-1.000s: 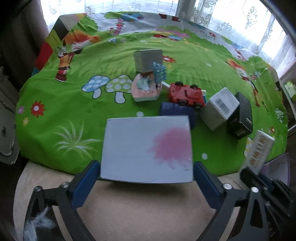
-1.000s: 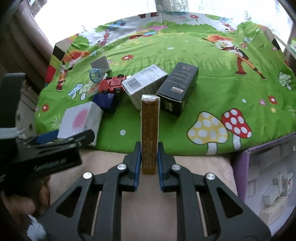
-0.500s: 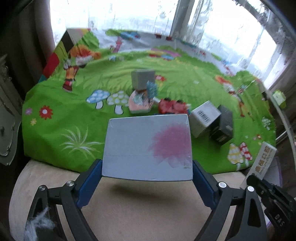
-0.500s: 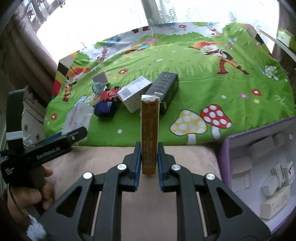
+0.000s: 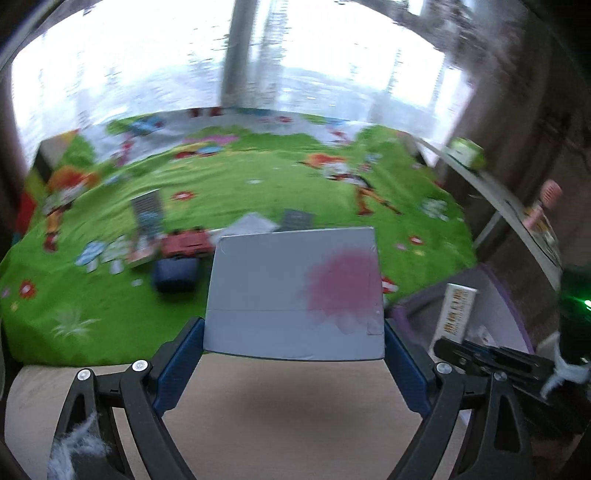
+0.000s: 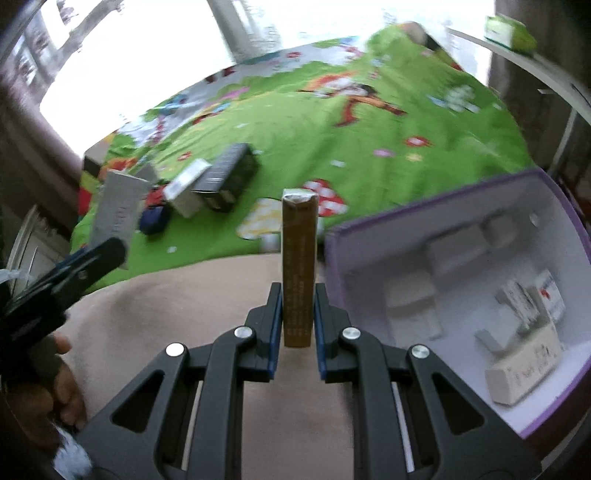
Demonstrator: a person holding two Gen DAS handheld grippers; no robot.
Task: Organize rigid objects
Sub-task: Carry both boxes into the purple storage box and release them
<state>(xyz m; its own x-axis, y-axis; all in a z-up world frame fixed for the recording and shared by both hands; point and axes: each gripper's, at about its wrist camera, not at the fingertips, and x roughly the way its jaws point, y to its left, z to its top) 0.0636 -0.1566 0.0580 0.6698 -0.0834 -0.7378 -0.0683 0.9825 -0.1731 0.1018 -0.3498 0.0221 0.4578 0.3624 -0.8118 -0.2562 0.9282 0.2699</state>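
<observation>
My left gripper (image 5: 293,339) is shut on a white box with a pink splash (image 5: 295,291), held above the beige seat edge in front of the green cartoon cloth (image 5: 258,177). My right gripper (image 6: 298,317) is shut on a narrow yellow-brown box (image 6: 298,266), held upright just left of the purple-rimmed white bin (image 6: 332,240). In the left wrist view that box (image 5: 456,312) and the right gripper (image 5: 454,347) show at the lower right. In the right wrist view the white box (image 6: 118,214) and the left gripper (image 6: 92,258) show at the left.
On the cloth lie a red toy car (image 5: 184,242), a dark blue object (image 5: 175,271), a white barcode box (image 6: 184,192) and a black box (image 6: 227,175). The bin holds several small white boxes (image 6: 517,369). A shelf with a green box (image 6: 511,29) runs at the right.
Both grippers have swung right with their boxes still held. The purple bin has come much closer in the right wrist view and now shows in the left wrist view.
</observation>
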